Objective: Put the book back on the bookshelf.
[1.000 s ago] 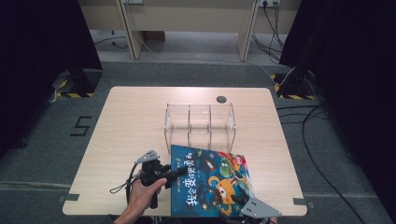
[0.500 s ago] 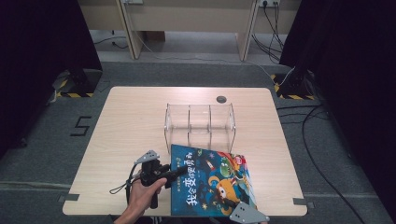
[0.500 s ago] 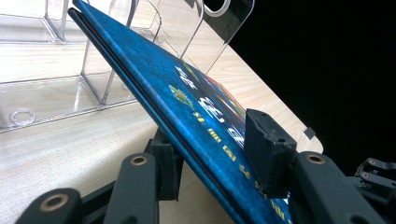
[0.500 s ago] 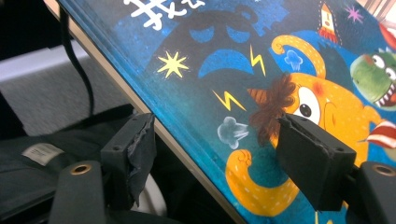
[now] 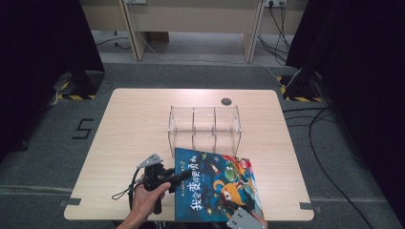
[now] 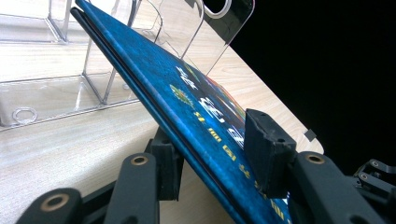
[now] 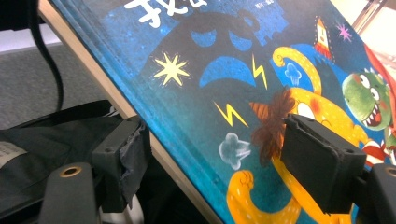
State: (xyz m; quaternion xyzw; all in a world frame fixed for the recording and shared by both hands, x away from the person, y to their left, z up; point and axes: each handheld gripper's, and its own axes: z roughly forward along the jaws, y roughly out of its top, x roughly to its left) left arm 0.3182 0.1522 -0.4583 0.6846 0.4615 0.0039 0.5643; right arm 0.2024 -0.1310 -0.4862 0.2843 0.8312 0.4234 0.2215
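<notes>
Clamping the stiff, glossy picture book (image 5: 217,186) at its spine edge, the left gripper (image 5: 179,177) held it tilted off the table's (image 5: 133,129) near edge by the clear rack (image 5: 204,125), while the right gripper's (image 7: 215,154) jaws, just opening, straddled its lower edge loosely.

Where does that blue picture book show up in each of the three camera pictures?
High view: the book lies at the table's near edge, right of the left gripper.
Left gripper view: it runs slanting from top left to bottom, clamped between the jaws.
Right gripper view: its cover spreads across the picture.
Shared landmark: the clear rack, also behind the book in the left gripper view.
</notes>
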